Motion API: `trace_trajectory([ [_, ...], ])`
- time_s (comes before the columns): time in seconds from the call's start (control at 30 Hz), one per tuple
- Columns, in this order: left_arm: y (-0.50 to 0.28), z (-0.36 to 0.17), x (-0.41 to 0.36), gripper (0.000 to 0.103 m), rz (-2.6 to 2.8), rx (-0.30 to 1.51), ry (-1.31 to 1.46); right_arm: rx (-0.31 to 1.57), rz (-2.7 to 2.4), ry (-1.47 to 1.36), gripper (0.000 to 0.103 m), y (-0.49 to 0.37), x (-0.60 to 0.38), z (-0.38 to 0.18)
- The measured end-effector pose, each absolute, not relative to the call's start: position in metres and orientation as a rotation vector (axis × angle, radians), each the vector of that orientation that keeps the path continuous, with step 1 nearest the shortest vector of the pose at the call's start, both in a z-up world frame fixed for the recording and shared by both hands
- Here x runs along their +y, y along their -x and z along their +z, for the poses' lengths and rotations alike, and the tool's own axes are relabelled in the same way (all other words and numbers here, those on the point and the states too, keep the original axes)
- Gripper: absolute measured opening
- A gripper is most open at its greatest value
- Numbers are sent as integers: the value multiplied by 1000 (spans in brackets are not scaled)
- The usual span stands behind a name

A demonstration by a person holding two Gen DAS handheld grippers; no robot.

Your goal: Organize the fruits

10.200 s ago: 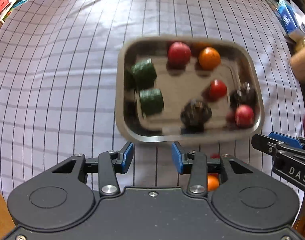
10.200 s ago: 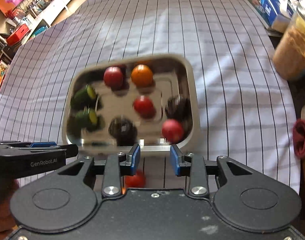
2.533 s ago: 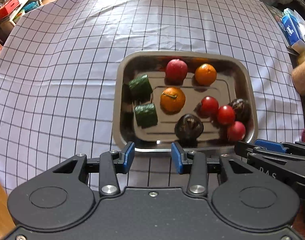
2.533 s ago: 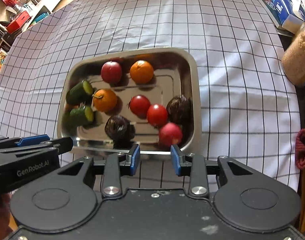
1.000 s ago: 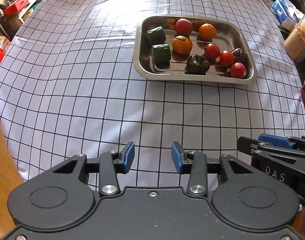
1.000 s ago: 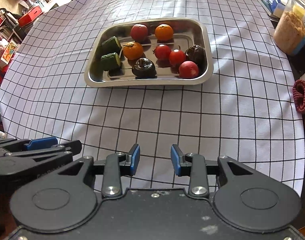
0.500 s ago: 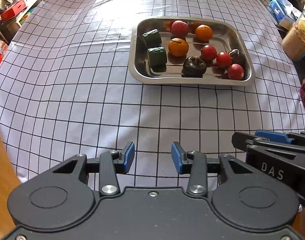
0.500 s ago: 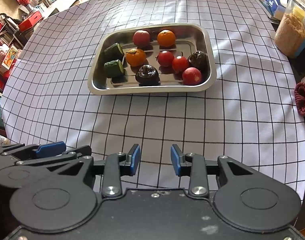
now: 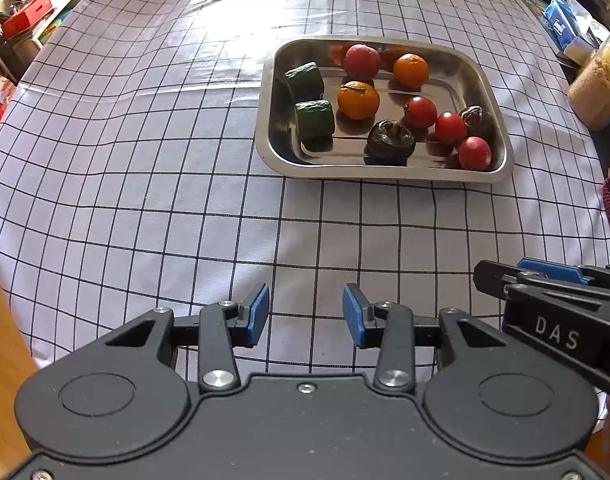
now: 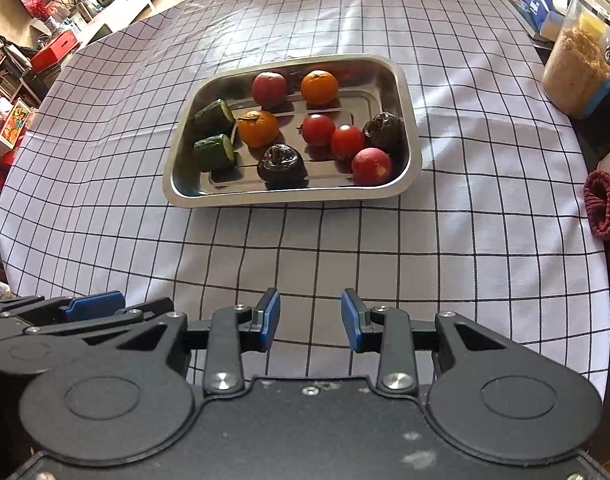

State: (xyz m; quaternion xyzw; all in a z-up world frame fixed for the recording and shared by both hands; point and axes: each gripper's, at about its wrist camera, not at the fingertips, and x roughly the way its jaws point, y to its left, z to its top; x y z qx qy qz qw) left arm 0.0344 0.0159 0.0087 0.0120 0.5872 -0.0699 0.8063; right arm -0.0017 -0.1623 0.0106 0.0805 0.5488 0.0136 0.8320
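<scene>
Change since earlier: I have pulled both tools back from the tray; a few seconds ago its near rim sat right at my fingertips, now a broad band of checked cloth lies between us, and the last loose pieces are inside.
Tabletop: open cloth on every side of the tray; the near edge lies under my tools, well short of the tray.
Tray: straight ahead of both tools, long axis running left to right across my view, all fruit within its rim.
Fruit in the tray: two cucumber pieces at the left end, oranges and a red apple toward the middle and far rim, tomatoes right of centre, dark fruits along the near side and right end.
Left tool: fingers apart, holding nothing, facing the tray's left half.
Right tool: fingers apart, holding nothing, about as far from the tray as the left.
Side clutter: jar and red cloth right of the tray, clear of any straight approach.
My read: sorting looks finished.
</scene>
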Motion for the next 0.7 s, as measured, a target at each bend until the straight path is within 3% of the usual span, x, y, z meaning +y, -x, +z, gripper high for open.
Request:
trace_trajectory([
  [0.7, -44, 2, 14, 49, -135, 1278, -50, 1198, -8, -146, 36, -9, -163, 2],
])
